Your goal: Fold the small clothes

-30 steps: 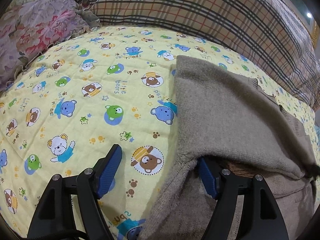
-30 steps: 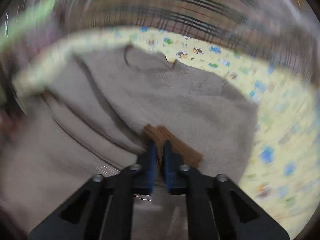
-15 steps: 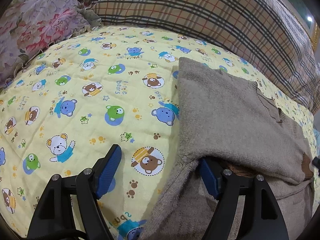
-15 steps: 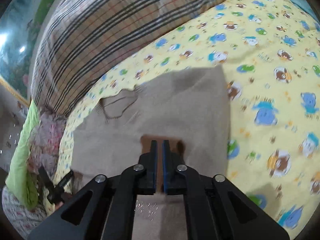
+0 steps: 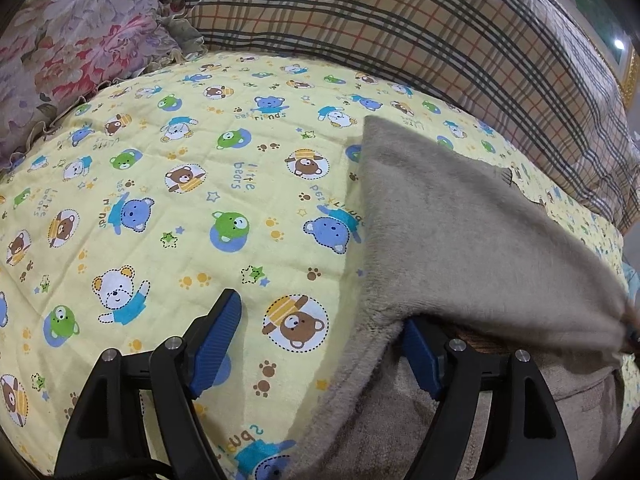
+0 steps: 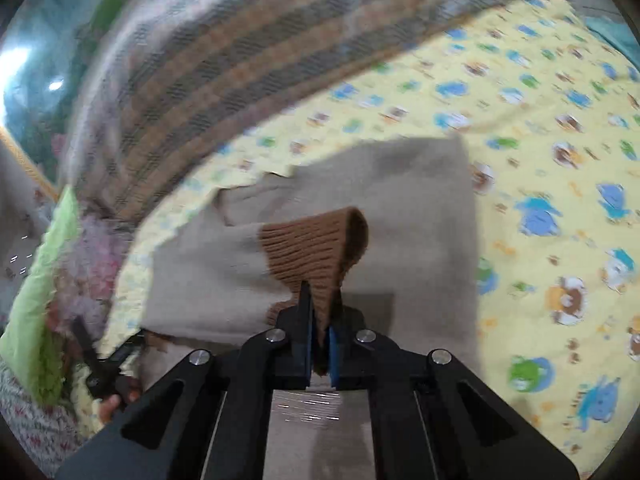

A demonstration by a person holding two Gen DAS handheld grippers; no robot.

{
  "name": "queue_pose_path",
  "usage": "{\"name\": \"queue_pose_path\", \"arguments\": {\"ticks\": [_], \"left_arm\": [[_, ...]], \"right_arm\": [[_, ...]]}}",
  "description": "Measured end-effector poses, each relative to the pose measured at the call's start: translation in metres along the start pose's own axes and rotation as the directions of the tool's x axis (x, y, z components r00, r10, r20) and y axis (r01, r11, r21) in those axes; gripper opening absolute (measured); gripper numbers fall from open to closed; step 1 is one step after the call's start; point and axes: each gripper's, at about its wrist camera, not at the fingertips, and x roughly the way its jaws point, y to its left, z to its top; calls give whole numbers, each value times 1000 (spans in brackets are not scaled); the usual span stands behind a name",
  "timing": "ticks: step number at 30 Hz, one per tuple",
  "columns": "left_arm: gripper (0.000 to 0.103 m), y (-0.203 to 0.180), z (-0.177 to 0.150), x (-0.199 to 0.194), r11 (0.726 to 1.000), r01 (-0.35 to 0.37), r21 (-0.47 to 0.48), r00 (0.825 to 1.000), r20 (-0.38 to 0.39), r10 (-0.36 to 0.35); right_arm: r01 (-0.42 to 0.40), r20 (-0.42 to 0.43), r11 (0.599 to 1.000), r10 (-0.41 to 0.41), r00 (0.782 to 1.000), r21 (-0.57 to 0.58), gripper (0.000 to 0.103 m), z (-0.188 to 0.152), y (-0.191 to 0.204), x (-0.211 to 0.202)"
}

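Observation:
A small beige knit sweater [image 5: 460, 232] lies on the yellow bear-print quilt [image 5: 168, 200]. My left gripper [image 5: 320, 344] is open and low over the quilt at the sweater's left edge; its right finger sits under a raised fold of the knit, its left finger over bare quilt. In the right wrist view my right gripper [image 6: 320, 332] is shut on the brown ribbed cuff [image 6: 316, 248] of the sweater's sleeve and holds it lifted above the sweater body [image 6: 420, 216].
A plaid pillow [image 5: 400, 32] runs along the far side of the quilt. A floral pillow [image 5: 80, 48] lies at the far left. The left gripper also shows small at the lower left of the right wrist view [image 6: 104, 364].
My right gripper has lifted the brown cuff off the sweater body, and the sleeve now rises across the left wrist view. My left gripper has stayed in place and open.

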Motion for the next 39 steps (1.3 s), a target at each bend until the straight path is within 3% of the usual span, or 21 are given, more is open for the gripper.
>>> {"name": "queue_pose_path", "arguments": {"ticks": [3,9,12,17,20,22,27,33,39], "left_arm": [[79,1,-1,0,1000,5,-5,1000,1,-5],[79,10,1,-1,998,43,-49,999,8,-43],[79,14,2,-1,995,64,-71,998,10,-63],[79,12,3,-1,997,57,-59,998,-10,-58],[80,8,-1,-8,999,38,-6,997,-63,-38],[81,6,-11,-23,998,63,28,993,-101,-60],[81,10,-52,-67,990,137,45,975,-180,-127],[81,26,-105,-119,979,196,51,959,-217,-181],[82,34,-146,-159,963,236,131,948,-251,-198]], "right_arm": [[48,-55,999,-49,997,-19,7,-9,-4,14],[57,-60,998,-59,996,-21,7,-11,1,21],[131,-64,989,-136,989,-66,12,-14,7,24],[190,-29,981,-191,981,-40,20,-23,7,-2],[160,1,987,-160,987,-25,34,-37,12,-32],[143,22,989,-143,990,-35,46,-51,18,-52],[103,26,994,-101,994,-43,47,-85,23,-85],[65,17,996,-65,998,-57,47,-120,24,-107],[15,15,996,-13,1000,-89,47,-155,27,-130]]}}
